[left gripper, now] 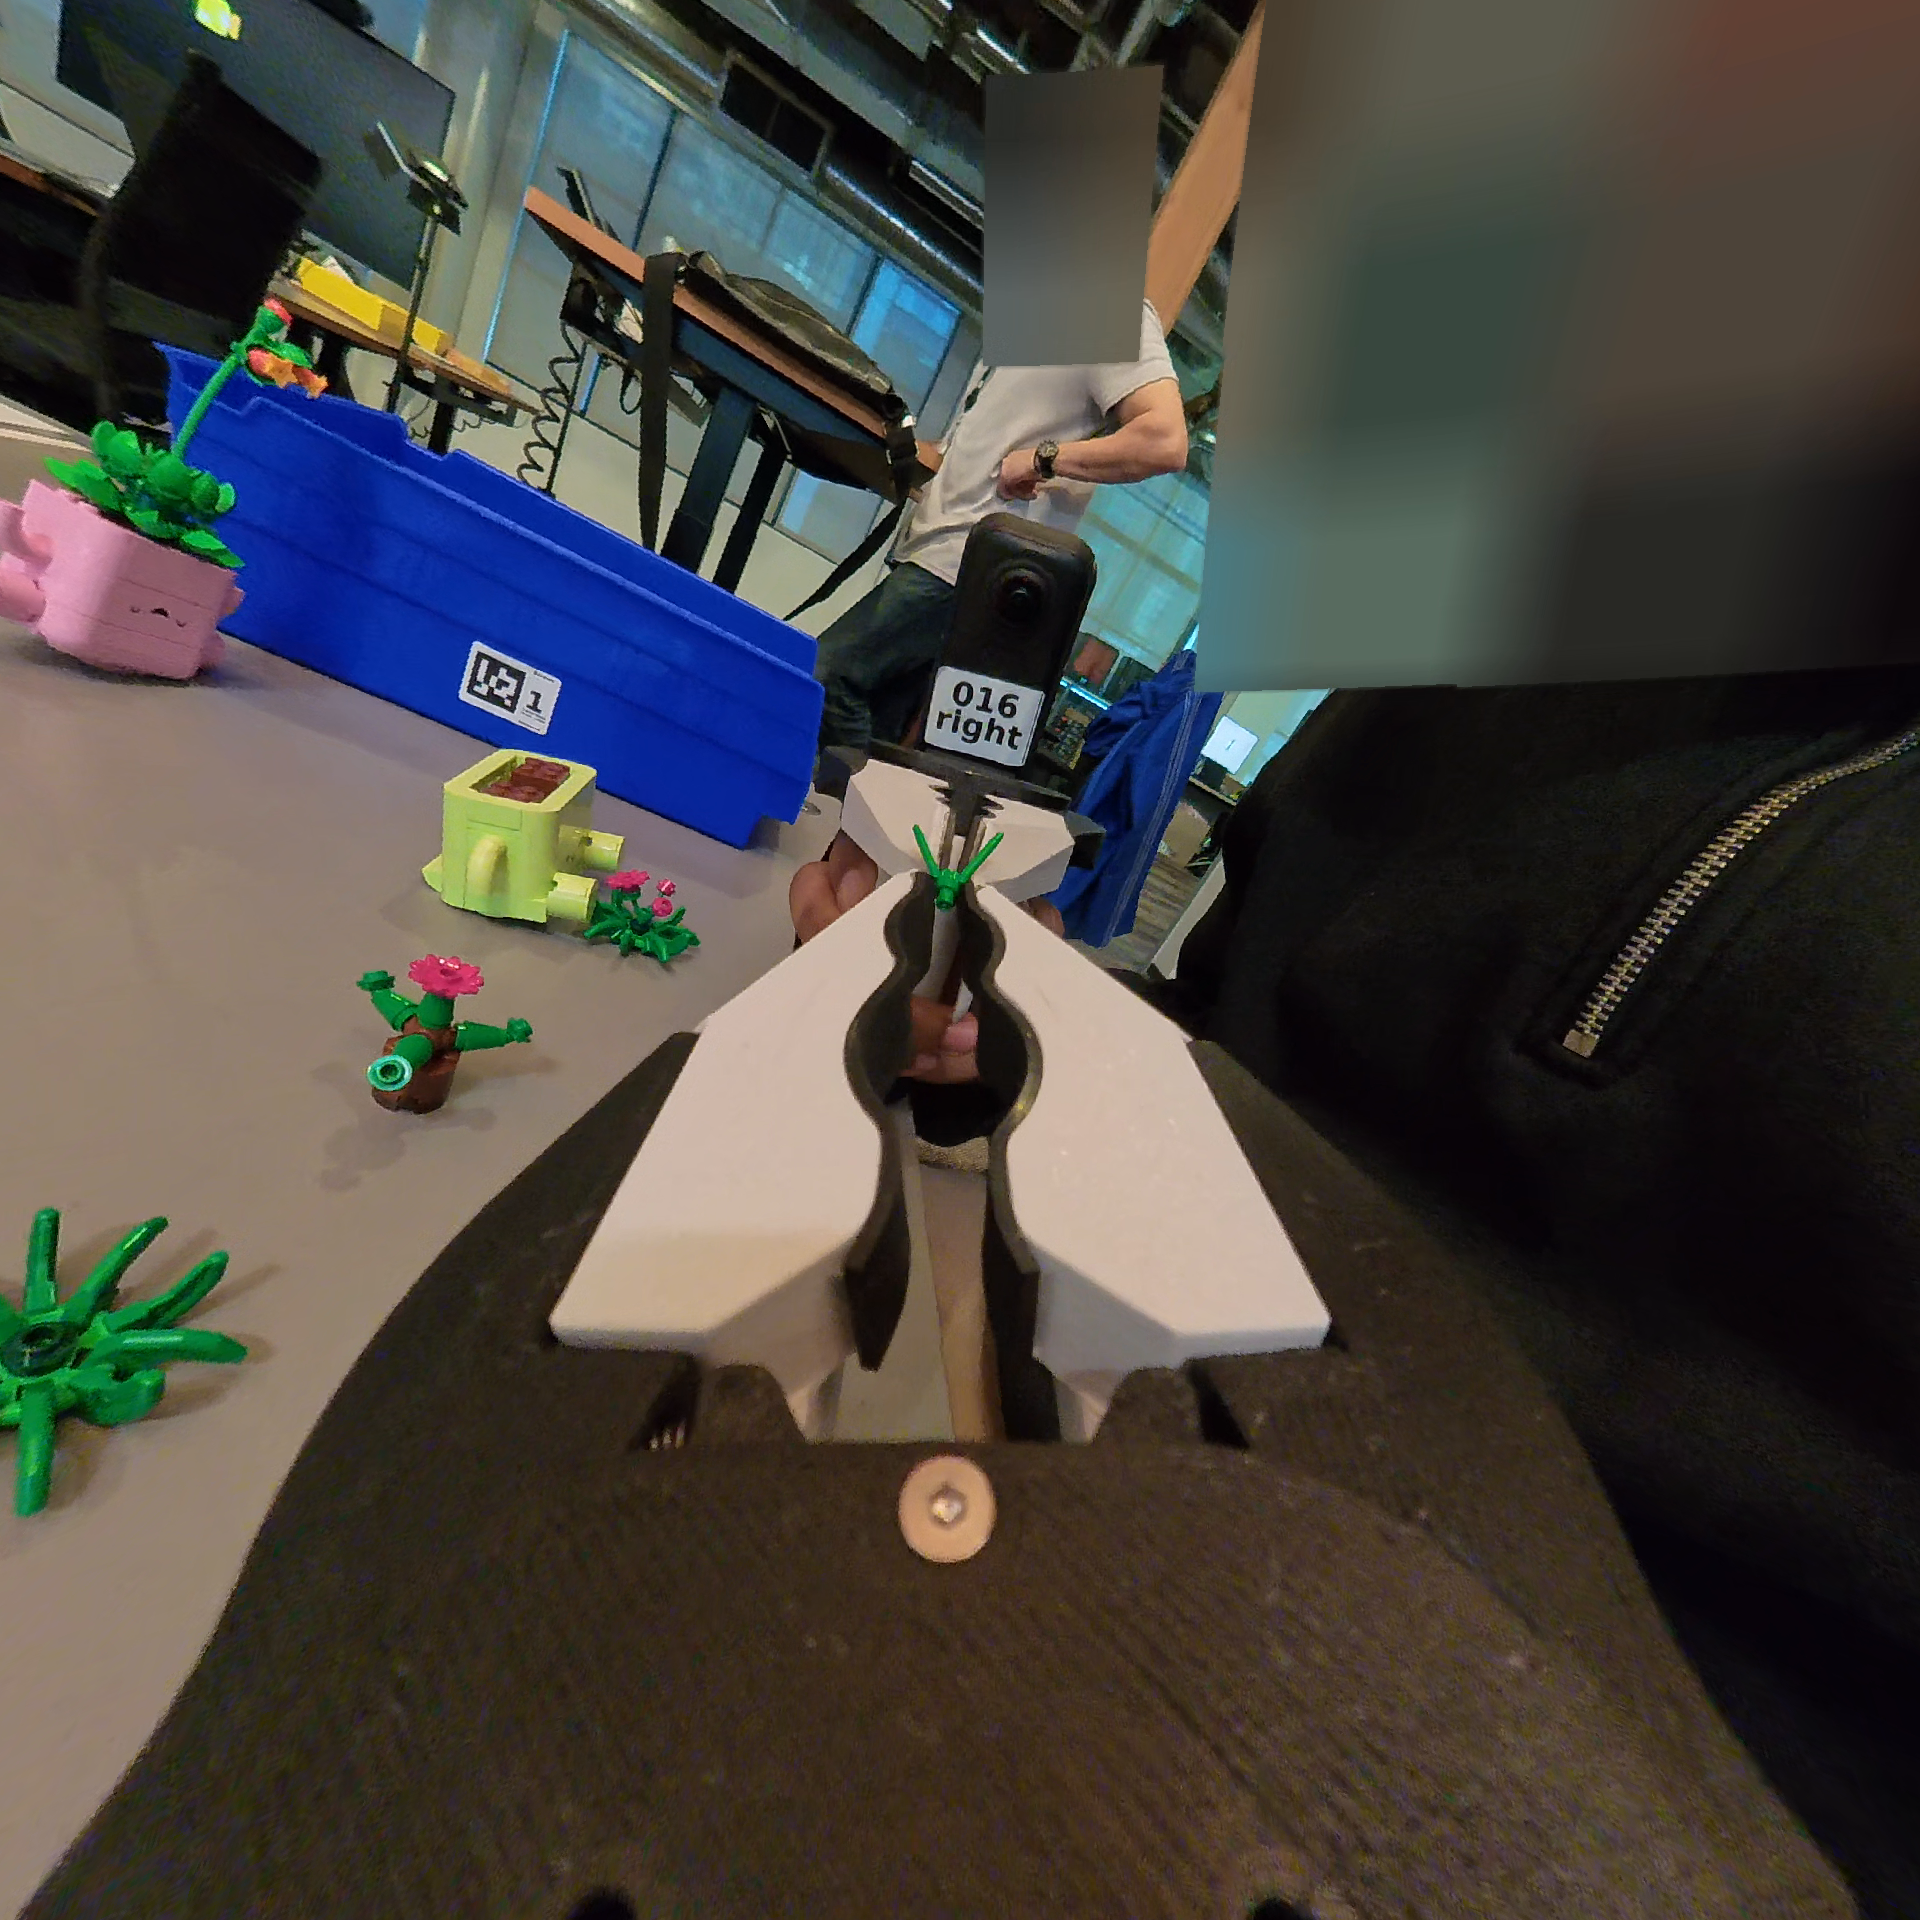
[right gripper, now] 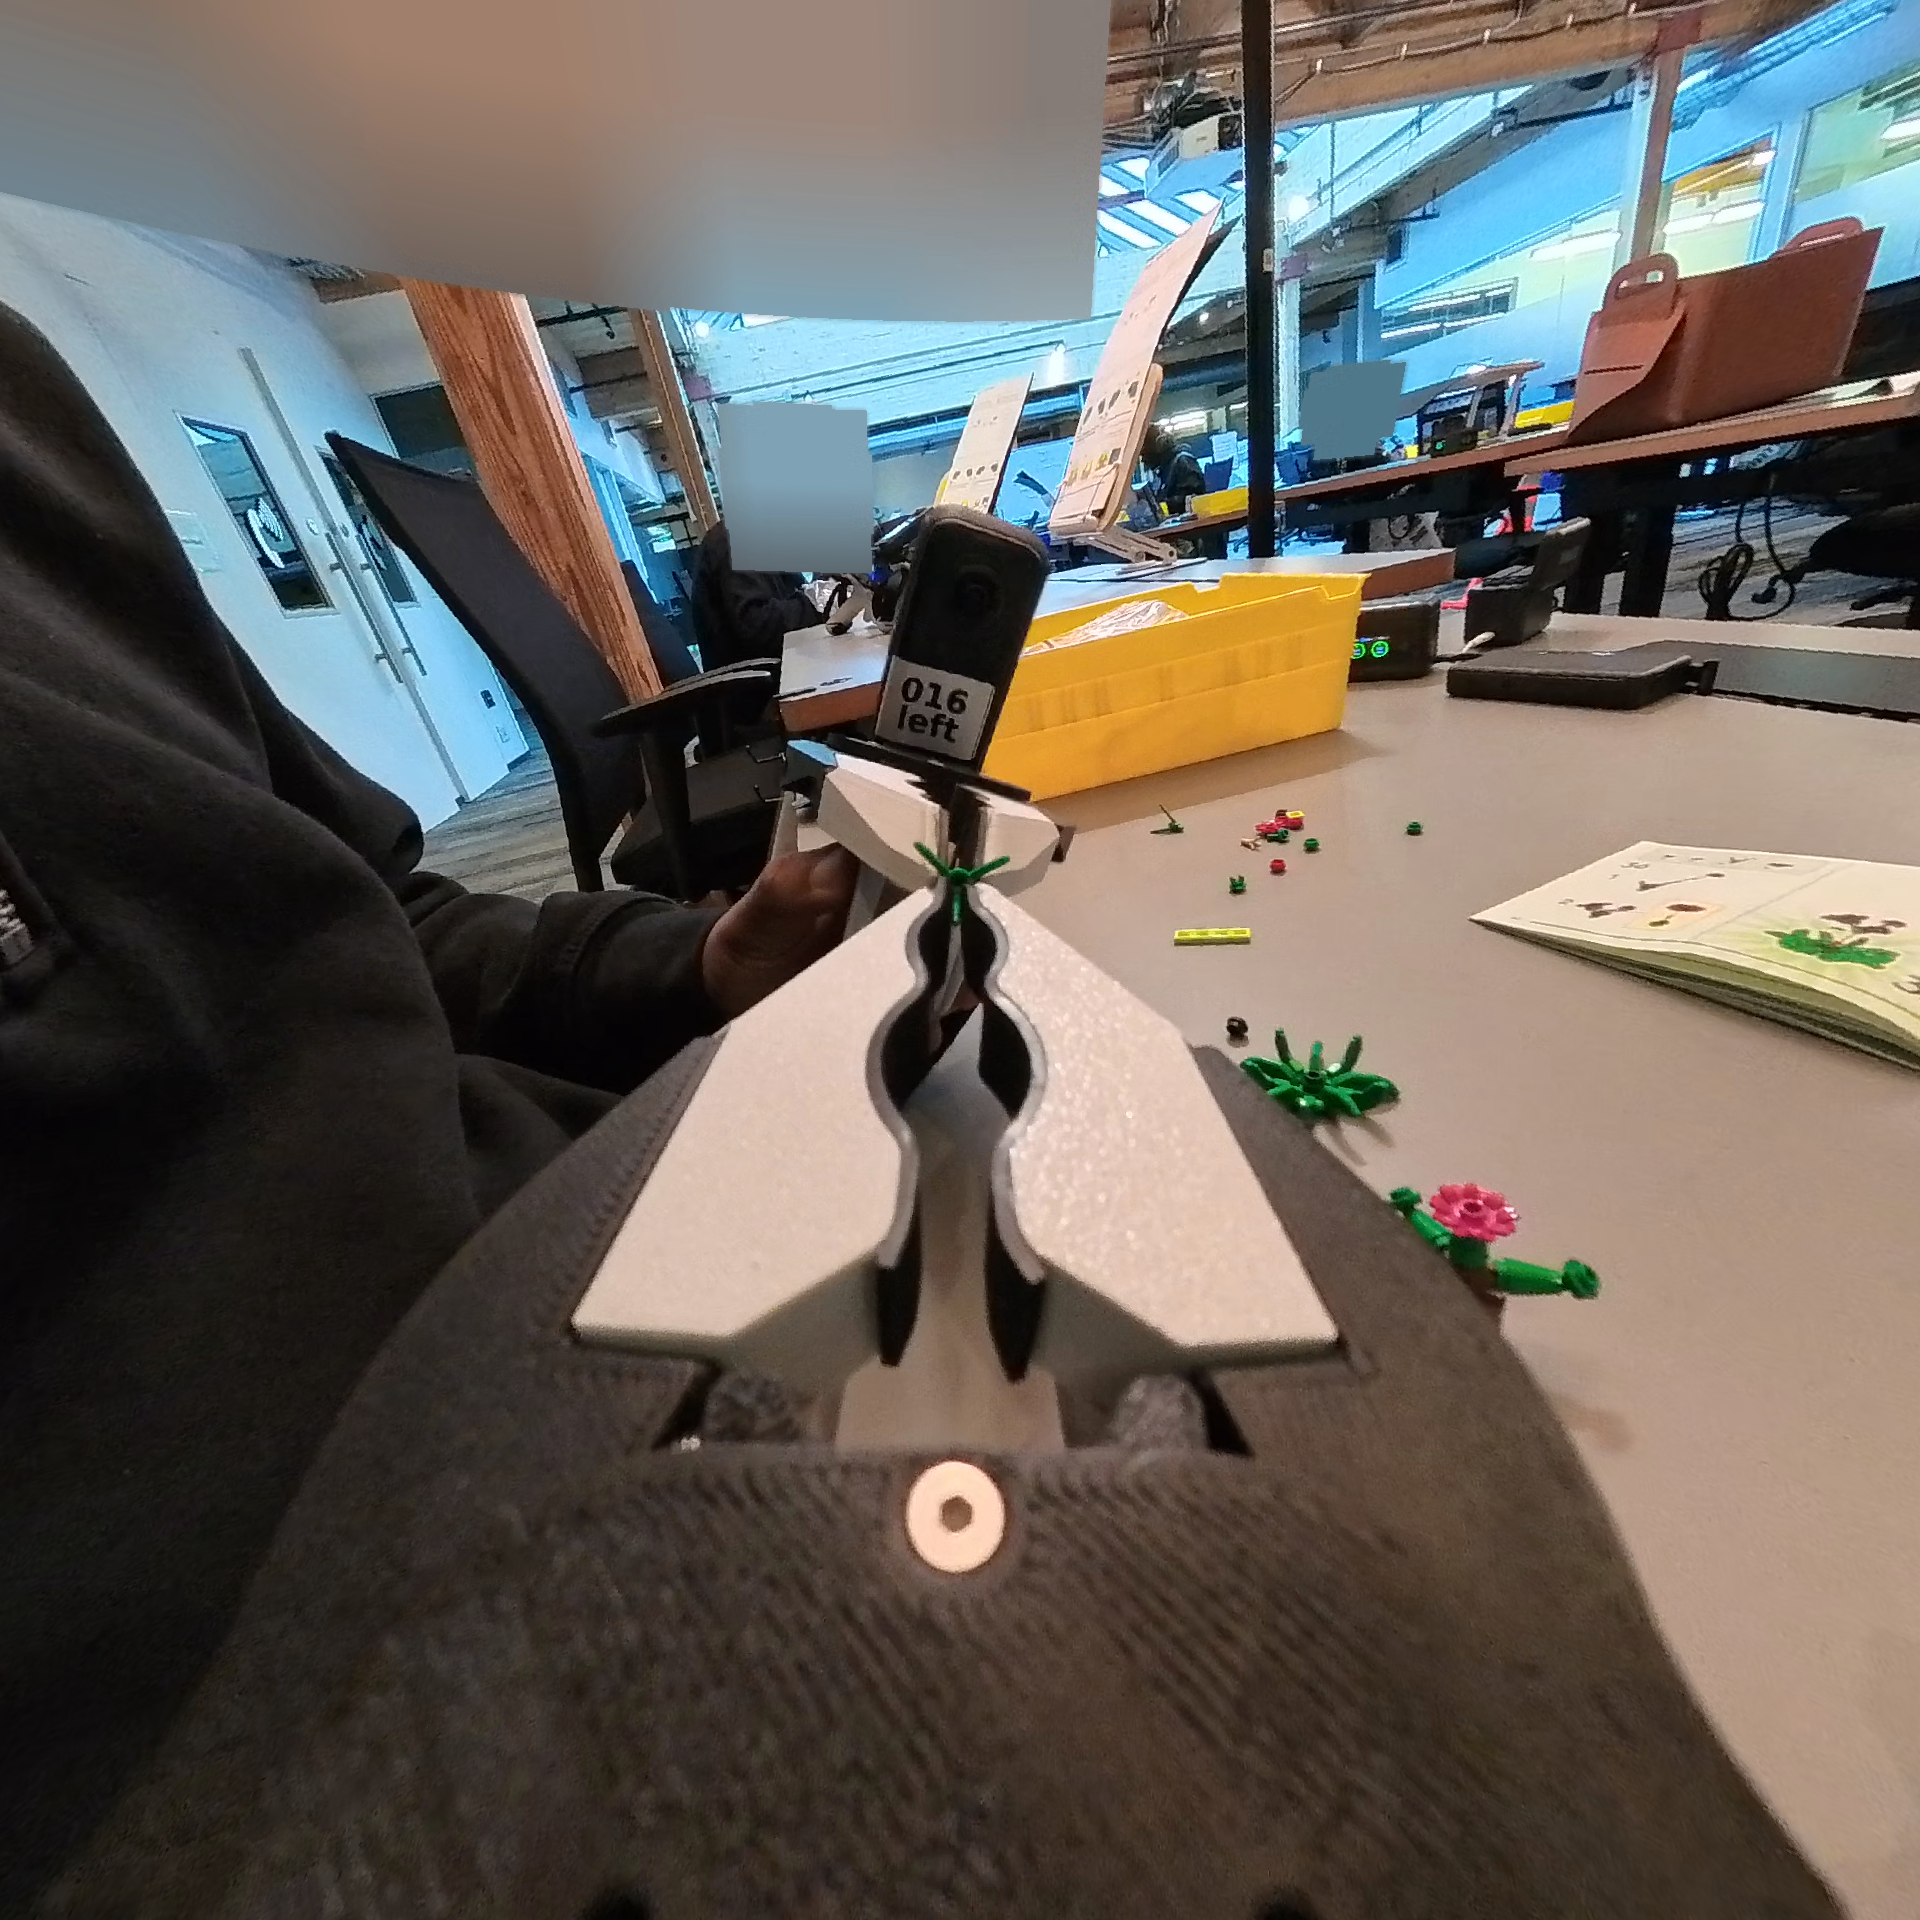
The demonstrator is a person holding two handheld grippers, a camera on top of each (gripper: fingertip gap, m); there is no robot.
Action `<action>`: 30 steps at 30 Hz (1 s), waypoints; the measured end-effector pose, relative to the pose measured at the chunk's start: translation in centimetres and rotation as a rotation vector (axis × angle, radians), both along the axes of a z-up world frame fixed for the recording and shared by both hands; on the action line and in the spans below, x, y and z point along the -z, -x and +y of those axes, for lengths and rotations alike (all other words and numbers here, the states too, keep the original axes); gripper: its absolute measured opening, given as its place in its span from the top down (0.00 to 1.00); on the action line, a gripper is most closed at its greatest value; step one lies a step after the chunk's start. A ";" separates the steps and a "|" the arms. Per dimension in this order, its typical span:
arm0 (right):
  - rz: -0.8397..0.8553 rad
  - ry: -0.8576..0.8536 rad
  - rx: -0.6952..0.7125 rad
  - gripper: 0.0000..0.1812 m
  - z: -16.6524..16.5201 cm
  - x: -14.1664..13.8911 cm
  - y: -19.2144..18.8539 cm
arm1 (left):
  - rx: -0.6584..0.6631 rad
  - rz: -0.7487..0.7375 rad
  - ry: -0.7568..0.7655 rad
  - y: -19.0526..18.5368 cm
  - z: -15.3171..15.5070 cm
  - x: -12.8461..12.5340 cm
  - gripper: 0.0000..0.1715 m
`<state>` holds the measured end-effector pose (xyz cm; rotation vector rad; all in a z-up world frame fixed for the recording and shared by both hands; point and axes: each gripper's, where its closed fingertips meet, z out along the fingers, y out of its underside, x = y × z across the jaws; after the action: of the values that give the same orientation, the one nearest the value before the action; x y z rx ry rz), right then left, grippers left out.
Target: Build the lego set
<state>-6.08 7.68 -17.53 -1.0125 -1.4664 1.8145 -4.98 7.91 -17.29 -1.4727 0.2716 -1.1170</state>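
Up close, the left gripper (left gripper: pixel 948 888) has its white fingers (left gripper: pixel 790 1122) pressed together at the tips, and pinched right there is a tiny green sprig piece (left gripper: pixel 951 868), its thin blades fanning out above the pinch. Facing it nose to nose comes the right gripper (right gripper: pixel 956 894), jaws likewise clenched at the tips, and from its own view the same little green sprig sits at the meeting point; whether both pairs of tips truly bite it or only one does, I cannot tell, they are that tight together. Both grippers are raised above the grey table (left gripper: pixel 208 935), in front of the person's dark jacket. This is a featherweight bit of hard plastic, stiff in the stem but with slender blades that would flex or pop loose, and smooth enough to squirt out of a pinch; my call is to hold it by the short stem, never the blades, and press gently. Down on the table wait the likely partners: a pink flower on a brown base (left gripper: pixel 431 1029), a big spiky green leaf piece (left gripper: pixel 73 1351), a lime-green pot (left gripper: pixel 514 831), a pink pot with a plant (left gripper: pixel 114 582), with the blue bin (left gripper: pixel 499 592) behind. Loose small parts (right gripper: pixel 1278 831) and the instruction booklet (right gripper: pixel 1714 935) lie off to the right.
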 end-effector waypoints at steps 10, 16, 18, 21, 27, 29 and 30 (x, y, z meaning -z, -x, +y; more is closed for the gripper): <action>0.017 0.033 0.023 0.97 0.7 -0.3 0.0 | -0.337 0.205 0.019 7.9 -0.7 0.1 0.99; 0.000 0.012 0.055 0.98 0.8 0.0 0.4 | -0.730 0.367 0.091 16.9 -3.1 0.4 0.99; -0.004 0.014 0.167 0.99 2.0 -0.6 1.1 | -0.833 0.426 0.145 19.3 -4.2 1.1 0.99; 0.080 0.007 0.268 1.00 2.6 -3.6 1.7 | -0.944 0.519 0.209 21.7 -5.8 2.2 0.99; -0.120 -0.324 0.256 1.00 0.9 -2.2 8.2 | -0.995 0.565 0.255 23.2 -6.6 3.2 0.99; -0.218 -0.391 0.239 0.99 0.9 -1.4 11.4 | -0.991 0.554 0.253 23.2 -6.7 3.3 0.99; -0.254 -0.418 0.224 0.99 0.8 -1.1 13.2 | -0.985 0.548 0.252 23.2 -6.7 3.4 0.99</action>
<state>-19.29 8.50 -16.43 -1.1611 -1.7115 1.1884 -28.15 1.24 -20.65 -1.7980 -0.2317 0.0556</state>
